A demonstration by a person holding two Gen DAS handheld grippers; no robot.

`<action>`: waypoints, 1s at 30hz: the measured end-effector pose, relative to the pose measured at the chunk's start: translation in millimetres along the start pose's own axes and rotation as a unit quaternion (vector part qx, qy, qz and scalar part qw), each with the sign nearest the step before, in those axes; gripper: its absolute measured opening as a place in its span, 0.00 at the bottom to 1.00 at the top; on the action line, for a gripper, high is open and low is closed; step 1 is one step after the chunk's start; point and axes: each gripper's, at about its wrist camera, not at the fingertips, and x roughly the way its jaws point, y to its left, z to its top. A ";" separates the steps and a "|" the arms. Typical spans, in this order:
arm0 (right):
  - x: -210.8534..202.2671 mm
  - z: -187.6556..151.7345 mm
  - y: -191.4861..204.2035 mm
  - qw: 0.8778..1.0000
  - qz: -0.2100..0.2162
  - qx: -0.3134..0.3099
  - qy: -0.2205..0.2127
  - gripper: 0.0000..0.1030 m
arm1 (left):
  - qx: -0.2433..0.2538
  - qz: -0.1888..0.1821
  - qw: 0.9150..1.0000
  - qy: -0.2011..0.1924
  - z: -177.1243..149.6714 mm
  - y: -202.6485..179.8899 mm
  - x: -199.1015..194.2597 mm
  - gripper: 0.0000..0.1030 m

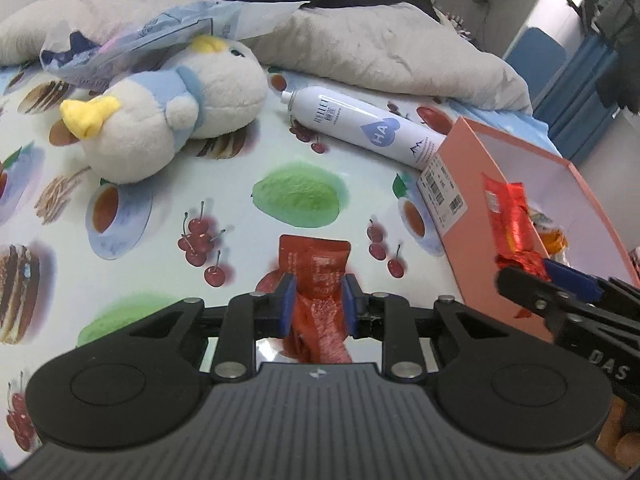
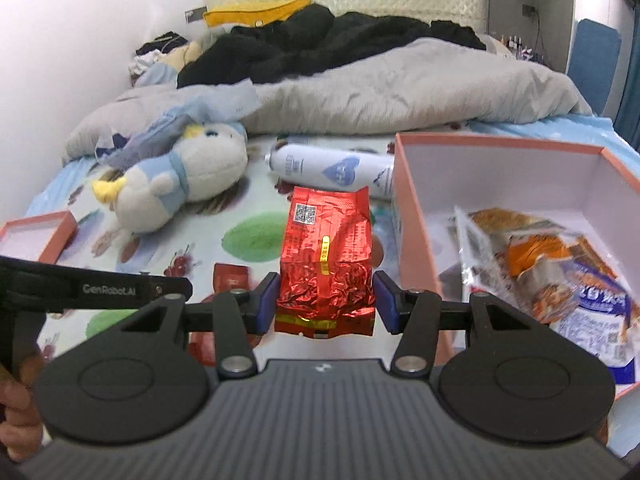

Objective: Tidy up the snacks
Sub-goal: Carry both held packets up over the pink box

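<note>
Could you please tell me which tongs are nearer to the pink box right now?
Right. The right tongs, gripping a red foil packet, hang at the pink box near its wall. The left tongs, pinching a red pouch, sit further left over the bedsheet.

Both fisheye cameras sit just behind their own fingers, low over the bed (image 1: pixel 160 184) and facing its headboard end. The left view looks from left of the box (image 1: pixel 472 184); the right view looks alongside it. Both share the plush (image 1: pixel 168 112), bottle (image 1: pixel 360 124) and box.

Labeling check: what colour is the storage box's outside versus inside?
Storage box: salmon-pink outside and rim, white inside. Right wrist view shows it best.
</note>
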 end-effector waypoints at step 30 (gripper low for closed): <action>-34.6 14.7 -51.6 0.998 -0.027 0.046 -0.041 0.51 | 0.089 0.066 0.994 0.014 -18.2 -39.3 47.4 0.39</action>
